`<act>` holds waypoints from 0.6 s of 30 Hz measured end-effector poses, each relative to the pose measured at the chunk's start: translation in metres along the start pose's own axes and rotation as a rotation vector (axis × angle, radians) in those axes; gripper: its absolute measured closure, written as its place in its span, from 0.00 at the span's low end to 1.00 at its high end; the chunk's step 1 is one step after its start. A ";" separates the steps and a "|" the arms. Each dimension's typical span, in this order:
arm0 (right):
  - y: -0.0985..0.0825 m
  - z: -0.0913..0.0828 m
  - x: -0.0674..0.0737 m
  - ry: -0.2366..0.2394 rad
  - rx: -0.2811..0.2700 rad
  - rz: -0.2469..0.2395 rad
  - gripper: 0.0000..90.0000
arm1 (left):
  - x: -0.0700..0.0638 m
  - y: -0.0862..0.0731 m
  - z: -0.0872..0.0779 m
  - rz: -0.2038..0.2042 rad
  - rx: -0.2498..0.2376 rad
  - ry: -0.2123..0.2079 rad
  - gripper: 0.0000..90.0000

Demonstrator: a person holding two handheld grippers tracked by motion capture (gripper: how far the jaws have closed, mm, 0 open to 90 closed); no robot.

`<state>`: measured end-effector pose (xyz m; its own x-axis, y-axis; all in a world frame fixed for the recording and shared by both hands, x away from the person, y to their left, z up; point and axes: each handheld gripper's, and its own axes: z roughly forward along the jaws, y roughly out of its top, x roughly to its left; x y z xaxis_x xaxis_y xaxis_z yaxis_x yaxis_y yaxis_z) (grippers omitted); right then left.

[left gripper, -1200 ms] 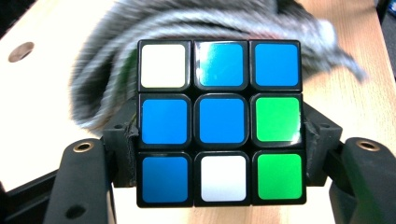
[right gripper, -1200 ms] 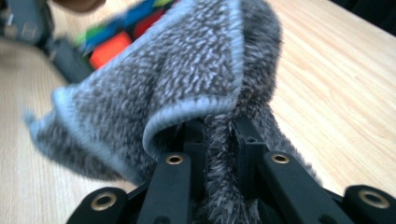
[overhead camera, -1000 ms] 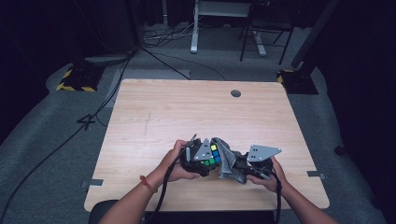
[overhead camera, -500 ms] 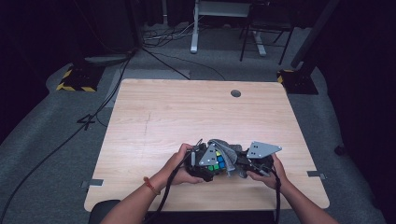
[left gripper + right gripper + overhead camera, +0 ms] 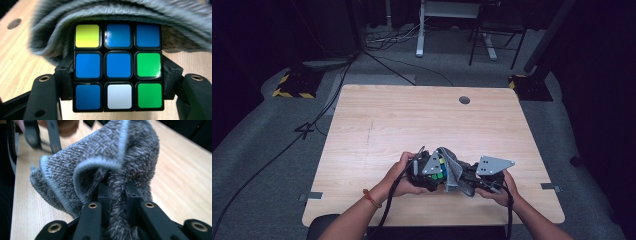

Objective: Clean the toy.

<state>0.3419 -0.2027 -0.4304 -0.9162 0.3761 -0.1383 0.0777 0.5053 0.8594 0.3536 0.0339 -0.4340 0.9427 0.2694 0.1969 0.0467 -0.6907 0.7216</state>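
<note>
My left tool [image 5: 117,75]: two black jaws, each with a brass-ringed screw hole near its base. My right tool [image 5: 116,195]: the same black jaws and brass eyelets. A grey three-cornered plate [image 5: 493,165] tops it; black cables trail behind both. An orange-red band [image 5: 371,198] circles my left wrist.

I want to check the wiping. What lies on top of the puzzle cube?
A grey cloth drapes over the top edge of the cube, which the left gripper clamps. The cube's top face is hidden beneath it. The right gripper pinches the cloth.
</note>
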 end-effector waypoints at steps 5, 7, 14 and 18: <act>0.005 -0.001 -0.001 -0.044 -0.017 -0.026 0.88 | -0.008 0.004 0.008 0.035 0.016 -0.006 0.37; 0.004 0.000 -0.003 -0.063 -0.007 -0.022 0.88 | -0.007 0.005 0.004 0.027 -0.008 -0.018 0.37; -0.011 0.006 -0.013 -0.061 0.065 0.016 0.88 | -0.007 0.008 -0.009 0.035 -0.050 0.000 0.37; -0.015 0.007 -0.012 -0.042 0.080 0.027 0.88 | -0.004 0.007 -0.015 0.021 -0.077 0.012 0.37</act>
<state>0.3547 -0.2095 -0.4448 -0.8963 0.4216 -0.1371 0.1352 0.5543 0.8212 0.3451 0.0378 -0.4196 0.9392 0.2635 0.2202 0.0008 -0.6429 0.7660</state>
